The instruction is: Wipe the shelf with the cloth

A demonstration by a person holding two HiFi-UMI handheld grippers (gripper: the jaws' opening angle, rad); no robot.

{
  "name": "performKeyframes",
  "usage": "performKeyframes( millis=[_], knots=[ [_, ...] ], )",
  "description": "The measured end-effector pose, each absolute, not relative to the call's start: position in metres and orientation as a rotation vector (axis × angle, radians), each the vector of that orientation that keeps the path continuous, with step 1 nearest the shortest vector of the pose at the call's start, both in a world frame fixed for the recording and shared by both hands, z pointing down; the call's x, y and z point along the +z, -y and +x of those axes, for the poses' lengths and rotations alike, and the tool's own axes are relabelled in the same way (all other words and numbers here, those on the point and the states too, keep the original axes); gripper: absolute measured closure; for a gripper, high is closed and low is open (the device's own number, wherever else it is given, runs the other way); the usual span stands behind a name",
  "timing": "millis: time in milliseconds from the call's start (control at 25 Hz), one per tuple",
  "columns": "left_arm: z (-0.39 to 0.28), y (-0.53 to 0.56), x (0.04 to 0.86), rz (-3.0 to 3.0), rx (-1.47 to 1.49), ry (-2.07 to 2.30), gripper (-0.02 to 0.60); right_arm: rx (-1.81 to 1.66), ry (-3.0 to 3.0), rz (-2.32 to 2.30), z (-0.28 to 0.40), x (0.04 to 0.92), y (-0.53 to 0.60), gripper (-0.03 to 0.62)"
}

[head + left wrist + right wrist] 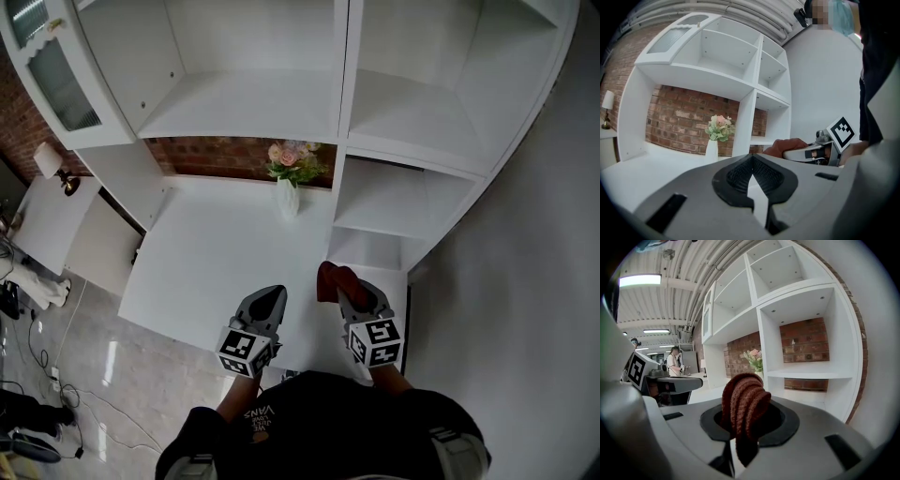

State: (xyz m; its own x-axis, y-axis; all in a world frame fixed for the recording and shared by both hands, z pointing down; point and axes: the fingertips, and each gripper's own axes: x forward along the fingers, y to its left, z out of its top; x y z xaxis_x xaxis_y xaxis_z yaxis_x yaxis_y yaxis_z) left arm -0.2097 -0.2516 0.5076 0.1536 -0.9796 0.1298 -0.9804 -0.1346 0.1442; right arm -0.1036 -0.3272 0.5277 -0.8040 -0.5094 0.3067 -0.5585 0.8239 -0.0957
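Observation:
A dark red knitted cloth (331, 278) (743, 404) is bunched in my right gripper (345, 284) (740, 420), whose jaws are shut on it. The right gripper hovers over the right part of the white desk surface (216, 253), just in front of the low shelf compartments (384, 202) (808, 373). My left gripper (267, 305) (752, 180) sits beside it to the left, jaws shut with nothing between them. In the left gripper view the cloth (787, 145) and the right gripper (815, 151) show at the right.
A white vase with pink flowers (291, 183) (717, 136) (756, 363) stands at the back of the desk against the brick wall. White shelving (281, 84) rises above and to the right. A lamp (52, 164) stands on a side table at the left.

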Motion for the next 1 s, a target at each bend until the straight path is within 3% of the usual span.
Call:
performKeyframes(
  millis=[1000],
  knots=[
    [-0.207,0.253,0.512,2.230,0.028,1.922,0.574,0.265,2.721,0.789,-0.104,0.534,0.329,0.499]
  ],
)
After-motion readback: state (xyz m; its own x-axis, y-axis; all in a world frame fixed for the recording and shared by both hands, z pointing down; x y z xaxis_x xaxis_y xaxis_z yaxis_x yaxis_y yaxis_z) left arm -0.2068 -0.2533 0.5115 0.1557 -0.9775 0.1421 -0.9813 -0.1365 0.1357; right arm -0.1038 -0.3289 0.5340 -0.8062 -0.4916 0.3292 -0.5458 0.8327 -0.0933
